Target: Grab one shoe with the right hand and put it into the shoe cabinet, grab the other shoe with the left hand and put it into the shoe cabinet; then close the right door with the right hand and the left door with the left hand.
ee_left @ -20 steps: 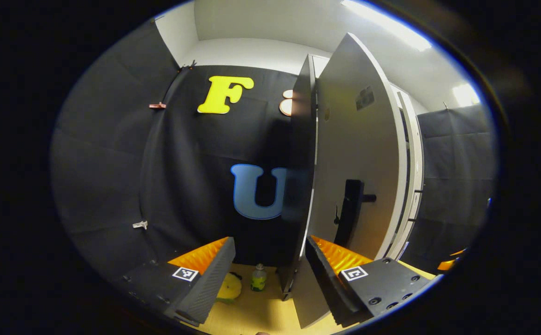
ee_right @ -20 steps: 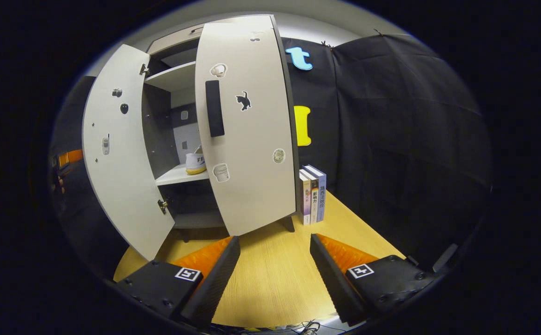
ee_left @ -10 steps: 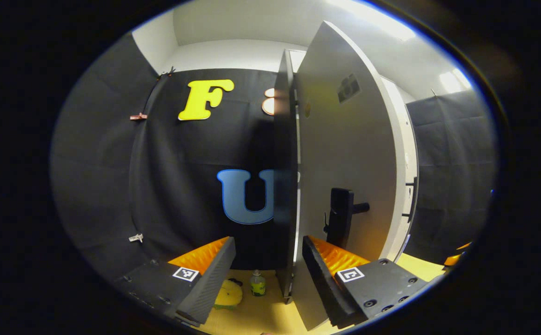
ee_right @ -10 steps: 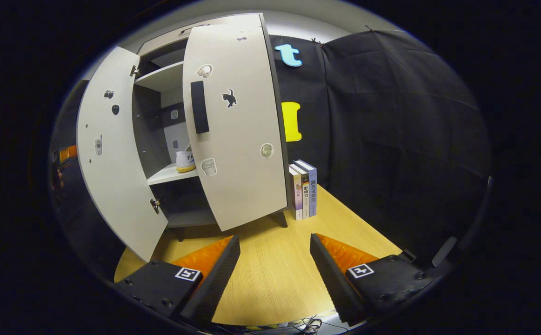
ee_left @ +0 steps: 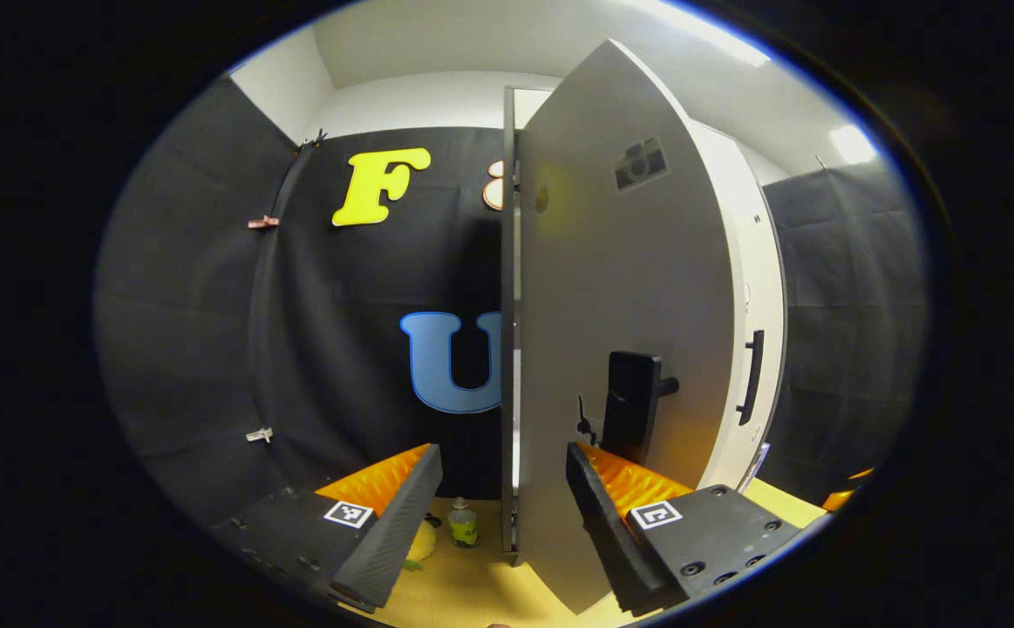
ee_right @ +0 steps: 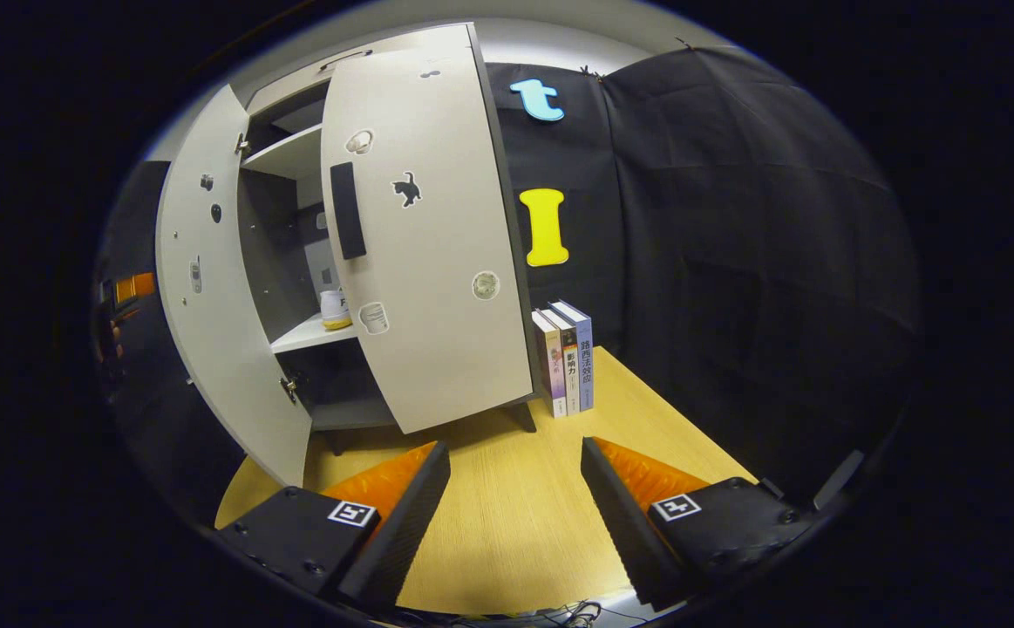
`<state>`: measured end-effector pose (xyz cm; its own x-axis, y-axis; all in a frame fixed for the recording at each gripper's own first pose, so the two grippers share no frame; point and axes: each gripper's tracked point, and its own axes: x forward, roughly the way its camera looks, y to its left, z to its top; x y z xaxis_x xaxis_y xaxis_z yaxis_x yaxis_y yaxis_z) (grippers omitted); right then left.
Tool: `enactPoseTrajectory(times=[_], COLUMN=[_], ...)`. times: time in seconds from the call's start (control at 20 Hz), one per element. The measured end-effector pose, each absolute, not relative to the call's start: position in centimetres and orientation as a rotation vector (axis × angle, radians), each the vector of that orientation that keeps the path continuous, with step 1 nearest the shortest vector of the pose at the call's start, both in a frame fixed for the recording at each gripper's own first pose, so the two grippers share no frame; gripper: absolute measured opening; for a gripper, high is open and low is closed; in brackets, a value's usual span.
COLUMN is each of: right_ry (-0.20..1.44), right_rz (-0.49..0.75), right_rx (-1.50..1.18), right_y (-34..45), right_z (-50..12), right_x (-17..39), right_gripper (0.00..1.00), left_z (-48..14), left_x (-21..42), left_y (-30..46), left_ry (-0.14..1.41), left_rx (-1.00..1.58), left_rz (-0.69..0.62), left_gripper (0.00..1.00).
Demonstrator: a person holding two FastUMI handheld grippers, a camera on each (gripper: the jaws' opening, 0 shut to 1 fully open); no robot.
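In the left gripper view, the left gripper (ee_left: 498, 501) is spread wide and holds nothing, its right finger (ee_left: 598, 488) against or just beside the face of the left door (ee_left: 594, 288), below the handle (ee_left: 631, 417). Press flat and steady (I'd avoid the handle).

In the right gripper view, the right gripper (ee_right: 515, 506) hangs wide open and empty over the table (ee_right: 515, 523); a shoe (ee_right: 332, 310) sits on the cabinet shelf (ee_right: 310, 333), the right door (ee_right: 424, 253) ajar.

Both grippers: black bodies, ribbed orange-backed fingers (ee_right: 402, 510) (square tags (ee_left: 656, 515) on top).
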<state>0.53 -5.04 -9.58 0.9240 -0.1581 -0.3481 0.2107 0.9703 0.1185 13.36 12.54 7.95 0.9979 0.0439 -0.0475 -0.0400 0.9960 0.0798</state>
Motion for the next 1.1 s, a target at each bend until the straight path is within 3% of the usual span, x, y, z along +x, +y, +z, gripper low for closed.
enactPoseTrajectory(times=[0.05, 0.35, 0.7, 1.1], right_ry=[0.339, 0.355, 0.339, 0.3], right_rz=[-0.188, -0.144, -0.054, 0.083], right_rx=[0.157, 0.156, 0.153, 0.128], right_y=[-5.8, -10.3, -13.6, -11.5], right_z=[-9.5, -9.0, -8.3, -8.8], right_x=[0.7, 1.4, 3.3, 6.3], right_gripper=[0.99, 0.98, 0.99, 0.99], left_z=[7.7, 6.2, 3.0, -4.1], left_x=[13.6, 14.4, 11.5, 5.0], left_y=[11.2, 1.3, -3.9, -6.0], left_ry=[0.054, 0.073, 0.081, 0.133], left_rx=[0.073, -0.026, 0.055, 0.059], left_rz=[0.039, -0.056, 0.048, 0.126], left_gripper=[0.92, 0.93, 0.96, 0.96])
